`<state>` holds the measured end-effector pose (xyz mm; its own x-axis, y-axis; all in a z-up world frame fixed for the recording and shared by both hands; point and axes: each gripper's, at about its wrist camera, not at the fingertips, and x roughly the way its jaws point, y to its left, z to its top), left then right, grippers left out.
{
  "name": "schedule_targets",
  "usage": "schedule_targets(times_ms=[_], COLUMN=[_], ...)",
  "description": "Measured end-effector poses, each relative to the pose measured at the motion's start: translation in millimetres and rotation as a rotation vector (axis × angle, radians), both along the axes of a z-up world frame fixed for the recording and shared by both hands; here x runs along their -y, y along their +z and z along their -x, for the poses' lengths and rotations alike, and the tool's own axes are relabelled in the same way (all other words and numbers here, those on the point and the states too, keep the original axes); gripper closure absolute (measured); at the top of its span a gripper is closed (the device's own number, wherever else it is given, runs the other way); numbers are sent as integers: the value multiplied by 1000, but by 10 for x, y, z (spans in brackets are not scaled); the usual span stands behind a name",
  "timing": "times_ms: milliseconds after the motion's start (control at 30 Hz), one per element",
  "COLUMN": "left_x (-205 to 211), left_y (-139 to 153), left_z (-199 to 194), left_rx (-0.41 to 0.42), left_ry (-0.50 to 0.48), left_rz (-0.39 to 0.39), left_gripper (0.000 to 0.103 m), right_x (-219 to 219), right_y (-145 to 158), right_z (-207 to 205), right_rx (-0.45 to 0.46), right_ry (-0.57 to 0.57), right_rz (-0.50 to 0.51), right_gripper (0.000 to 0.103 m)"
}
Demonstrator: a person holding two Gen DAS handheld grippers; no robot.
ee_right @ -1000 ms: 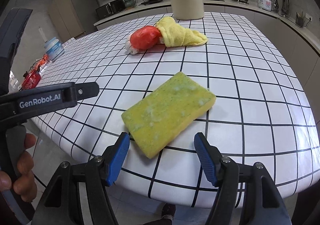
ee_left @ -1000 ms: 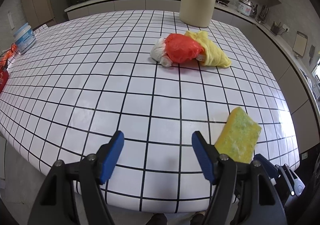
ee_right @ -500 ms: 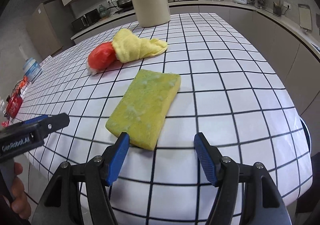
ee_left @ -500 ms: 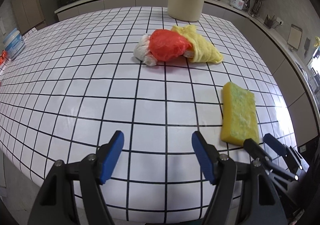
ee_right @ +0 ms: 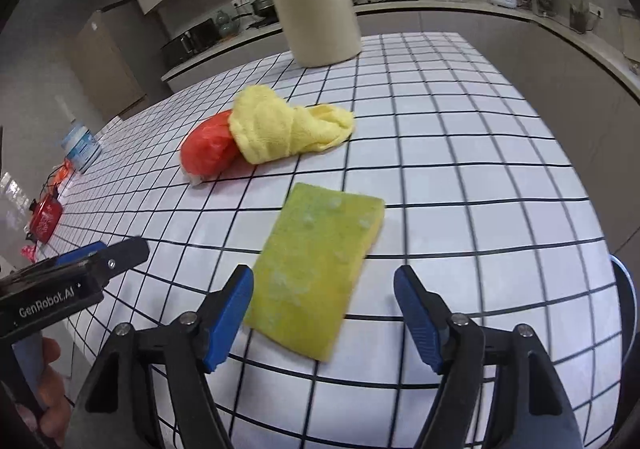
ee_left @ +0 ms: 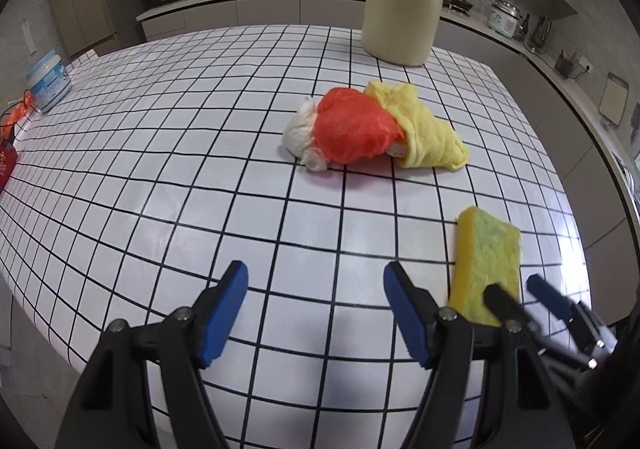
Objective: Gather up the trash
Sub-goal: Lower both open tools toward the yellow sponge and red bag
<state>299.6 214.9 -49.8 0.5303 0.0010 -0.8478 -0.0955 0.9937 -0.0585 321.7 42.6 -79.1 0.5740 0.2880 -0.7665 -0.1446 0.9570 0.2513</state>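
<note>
Grippers, two, hand-held, blue-padded. Right gripper (ee_right: 323,315): jaws spread wide, holding nothing, poised low over the near table edge with the near end of the sponge (ee_right: 320,273) lying between its pads but not touched by either. Left gripper (ee_left: 316,313): jaws equally wide, empty, above bare tiles with nothing between them.

Sponge: yellow block, green scouring face up, flat on the table, long axis running roughly away from the right gripper and canted slightly to the right. Close to the near edge of the table.

Bundle, further in: red plastic bag (ee_left: 354,127), crumpled, with white crumpled paper (ee_left: 300,135) at its left end and a yellow cloth (ee_left: 424,133) draped against its right. All three touch one another; well apart from the sponge.

Table (ee_left: 168,177): white tile pattern, black grid lines. Cream jug (ee_left: 402,1) upright at the far side; white tub (ee_left: 48,81) at the far left edge.

Step in hand, as judged: right gripper taking the sponge. Notes for doing it well:
- Advance until the pads sit alongside the sponge's long sides, past its near corner.
- Turn the wrist slightly to square the pads with the canted block.
- Keep pad tips just above the tiles; close evenly across the narrow width.
- Sponge will compress; squeeze firmly before lifting.

Which items count as trash is not shown; no bin is in view.
</note>
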Motion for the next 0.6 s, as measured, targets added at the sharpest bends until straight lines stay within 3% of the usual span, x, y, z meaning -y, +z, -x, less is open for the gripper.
schedule_targets(times_ms=[233, 600], left_x=[13, 5], left_y=[-20, -55], left_z=[-124, -646], left_rx=[-6, 15], left_ry=[-5, -100], left_rz=[3, 26], left_gripper=[31, 31], right_x=[-147, 175], right_y=[-99, -74], right_z=[-116, -604], right_rx=[-21, 13], right_ry=[43, -98], right_rz=[37, 70], right_gripper=[28, 28])
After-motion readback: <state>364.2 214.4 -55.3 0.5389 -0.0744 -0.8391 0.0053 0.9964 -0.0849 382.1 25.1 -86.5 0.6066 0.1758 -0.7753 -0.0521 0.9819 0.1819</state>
